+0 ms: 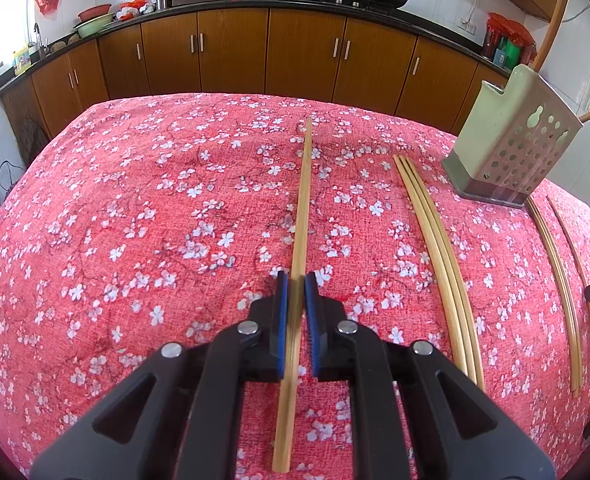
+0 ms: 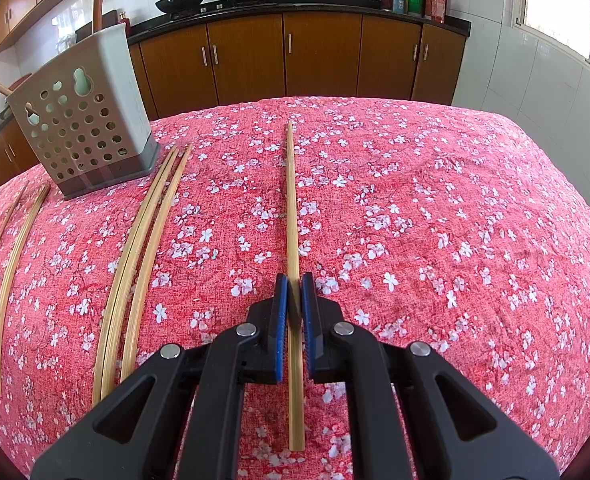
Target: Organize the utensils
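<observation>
Chopsticks of pale bamboo were clamped in both grippers: left gripper [image 1: 296, 280] grasped one stick [image 1: 301, 216], right gripper [image 2: 294, 280] another [image 2: 293, 208], above red floral tablecloth [image 2: 435, 220]. Loose sticks [image 2: 135, 264] lay beside the perforated grey-green utensil holder [image 2: 83, 120].

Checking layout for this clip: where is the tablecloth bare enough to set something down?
Bare cloth lies left of the left gripper's chopstick and right of the right gripper's chopstick, out to the table edges. It is crowded between them: loose chopsticks lie beside the perforated holder.
</observation>
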Demonstrator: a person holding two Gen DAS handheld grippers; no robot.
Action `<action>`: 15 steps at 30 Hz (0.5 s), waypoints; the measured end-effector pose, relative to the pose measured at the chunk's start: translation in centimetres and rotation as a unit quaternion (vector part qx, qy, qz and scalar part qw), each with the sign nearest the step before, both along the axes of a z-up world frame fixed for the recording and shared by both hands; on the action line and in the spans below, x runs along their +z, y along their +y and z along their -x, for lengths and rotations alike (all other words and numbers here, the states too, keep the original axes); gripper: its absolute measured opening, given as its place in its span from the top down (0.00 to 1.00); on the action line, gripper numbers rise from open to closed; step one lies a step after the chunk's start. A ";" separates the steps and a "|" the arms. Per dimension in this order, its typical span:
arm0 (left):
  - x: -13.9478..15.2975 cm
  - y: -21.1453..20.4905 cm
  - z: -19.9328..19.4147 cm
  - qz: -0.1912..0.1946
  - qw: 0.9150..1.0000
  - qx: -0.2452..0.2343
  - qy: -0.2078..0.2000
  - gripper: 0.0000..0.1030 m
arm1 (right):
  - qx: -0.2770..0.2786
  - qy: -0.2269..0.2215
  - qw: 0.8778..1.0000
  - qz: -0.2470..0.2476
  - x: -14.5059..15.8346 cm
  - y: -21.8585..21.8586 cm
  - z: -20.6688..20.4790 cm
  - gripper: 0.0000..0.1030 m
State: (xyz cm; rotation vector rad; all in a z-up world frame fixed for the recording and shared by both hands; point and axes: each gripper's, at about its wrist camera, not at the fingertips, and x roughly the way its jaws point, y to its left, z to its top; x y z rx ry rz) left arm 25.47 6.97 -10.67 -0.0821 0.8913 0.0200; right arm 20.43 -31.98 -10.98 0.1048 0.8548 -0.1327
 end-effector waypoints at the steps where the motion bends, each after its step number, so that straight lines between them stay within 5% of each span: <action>1: 0.0 0.0 0.0 0.000 1.000 0.000 0.000 0.88 | 0.000 0.000 1.000 0.000 0.0 0.0 0.0 0.91; 15: 0.0 0.0 0.0 0.002 1.000 0.001 0.000 0.88 | 0.000 0.000 1.000 0.000 0.0 0.0 0.0 0.91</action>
